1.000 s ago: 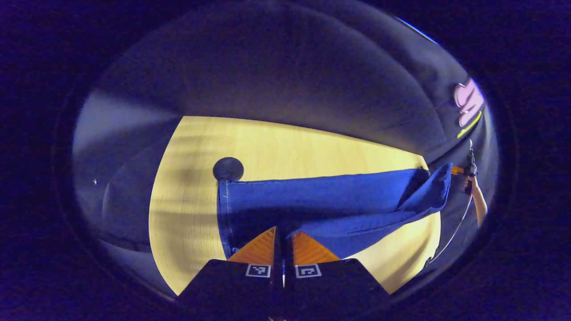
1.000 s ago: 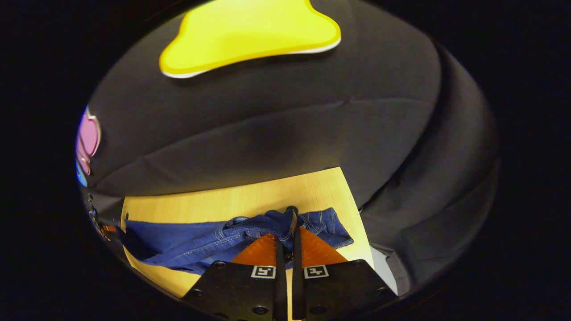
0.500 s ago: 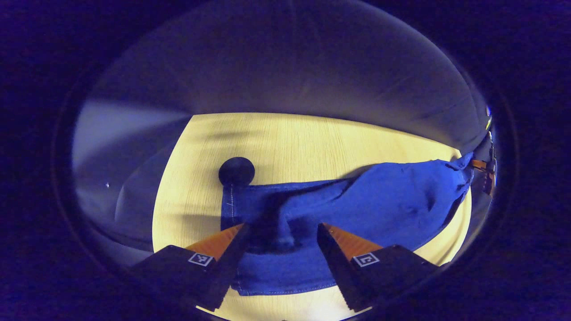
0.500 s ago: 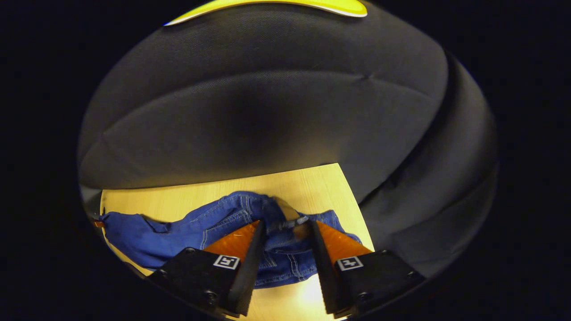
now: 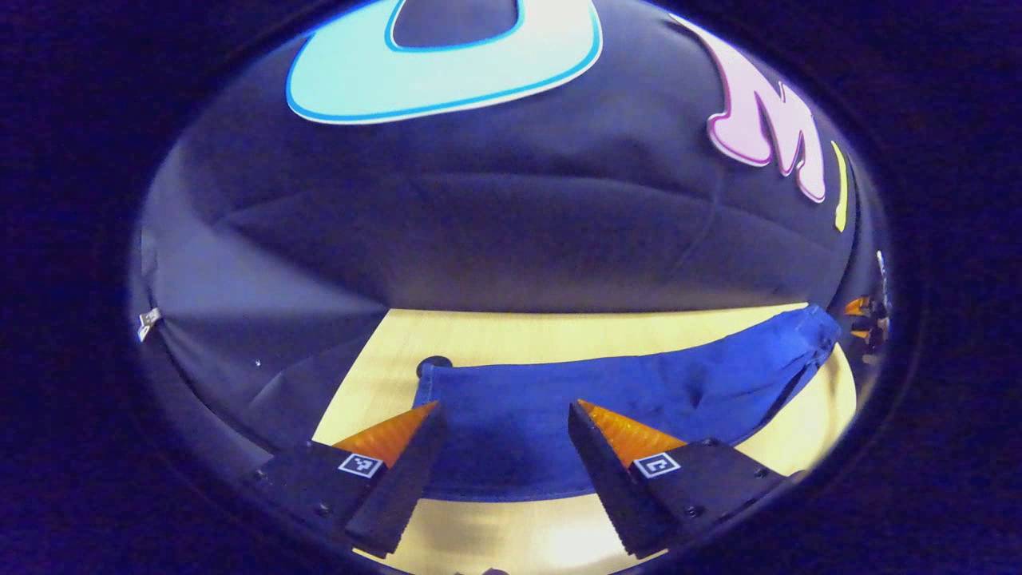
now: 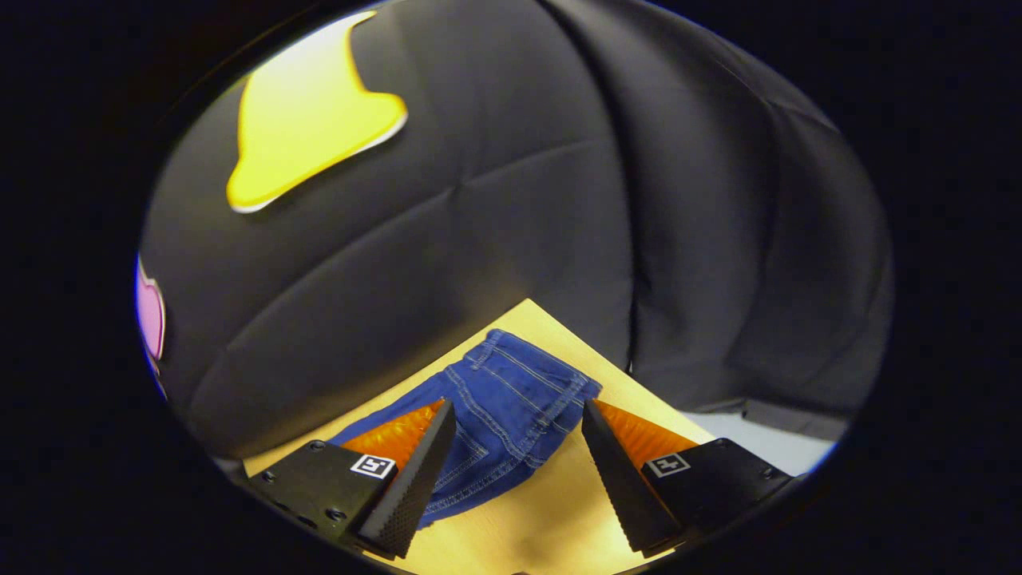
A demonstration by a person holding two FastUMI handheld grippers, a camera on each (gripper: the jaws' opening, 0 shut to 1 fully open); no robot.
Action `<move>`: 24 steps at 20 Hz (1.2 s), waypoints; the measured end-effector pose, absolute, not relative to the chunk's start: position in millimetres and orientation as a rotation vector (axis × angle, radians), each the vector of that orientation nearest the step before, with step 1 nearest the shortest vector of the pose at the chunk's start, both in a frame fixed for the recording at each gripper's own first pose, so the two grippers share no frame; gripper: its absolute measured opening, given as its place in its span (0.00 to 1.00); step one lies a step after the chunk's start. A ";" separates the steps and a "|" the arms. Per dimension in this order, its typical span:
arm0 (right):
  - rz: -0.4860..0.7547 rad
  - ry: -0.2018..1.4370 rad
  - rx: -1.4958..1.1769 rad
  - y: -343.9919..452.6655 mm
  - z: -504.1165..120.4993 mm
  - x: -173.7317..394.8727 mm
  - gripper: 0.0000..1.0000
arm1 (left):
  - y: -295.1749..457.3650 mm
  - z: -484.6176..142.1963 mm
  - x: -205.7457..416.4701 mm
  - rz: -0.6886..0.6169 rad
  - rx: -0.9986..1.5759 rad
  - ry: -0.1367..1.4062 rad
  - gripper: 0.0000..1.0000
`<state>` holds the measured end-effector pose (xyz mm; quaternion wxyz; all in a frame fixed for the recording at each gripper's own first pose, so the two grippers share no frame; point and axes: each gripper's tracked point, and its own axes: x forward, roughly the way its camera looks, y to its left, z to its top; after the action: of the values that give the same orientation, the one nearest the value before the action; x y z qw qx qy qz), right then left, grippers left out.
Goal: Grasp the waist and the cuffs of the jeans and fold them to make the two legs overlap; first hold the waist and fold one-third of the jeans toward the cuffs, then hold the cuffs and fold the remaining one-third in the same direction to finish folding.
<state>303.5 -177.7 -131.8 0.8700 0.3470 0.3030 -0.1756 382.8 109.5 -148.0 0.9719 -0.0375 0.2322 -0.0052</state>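
The blue jeans [image 5: 607,391] lie stretched flat across the wooden table [image 5: 814,415], one leg on top of the other. In the left gripper view the cuff end [image 5: 435,387] is at the left and my left gripper [image 5: 503,415] hovers open just above and in front of it, holding nothing. The right gripper [image 5: 866,319] appears small at the jeans' far end, also open. In the right gripper view the stitched waist [image 6: 511,391] lies on the table [image 6: 519,519] between and beyond the spread fingers of my open right gripper [image 6: 517,406], which touches no cloth.
A small round black thing [image 5: 435,365] sits on the table right behind the cuff end. The table's far edge meets the black cloth wall [image 5: 519,239]. Past the table's right corner a pale strip of floor [image 6: 766,431] is visible.
Both grippers, shut on the jeans a second ago, have opened, let go and pulled back and up. The raised, bunched jeans have settled flat on the table.
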 end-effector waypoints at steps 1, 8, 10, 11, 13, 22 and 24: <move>-0.401 0.643 0.728 -181.9 -147.6 304.9 0.98 | 111.4 -145.2 380.3 -0.019 -0.099 0.444 0.98; -0.519 0.662 0.770 -197.9 -197.7 323.1 0.98 | 120.9 -148.8 388.9 -0.087 -0.133 0.441 0.98; -0.533 0.618 0.798 -199.1 -201.5 335.0 0.97 | 113.7 -148.2 384.5 -0.105 -0.109 0.445 0.98; -0.528 0.603 0.813 -197.6 -198.1 335.7 0.96 | 110.1 -148.8 383.5 -0.117 -0.109 0.450 0.98; -0.518 0.608 0.853 -192.1 -201.3 336.8 0.59 | 97.8 -145.9 377.5 -0.139 -0.115 0.454 0.98; -0.373 0.597 0.796 -180.0 -192.9 335.8 0.10 | 45.6 -168.6 356.6 -0.193 -0.167 0.486 0.96; -0.341 0.564 0.680 -187.0 -167.7 334.0 0.10 | 42.3 -170.9 351.2 -0.193 -0.178 0.480 0.96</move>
<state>334.0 -187.0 -167.7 0.8900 0.3276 0.2714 -0.1642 351.2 42.3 -170.9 0.9628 -0.0878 0.2369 -0.0954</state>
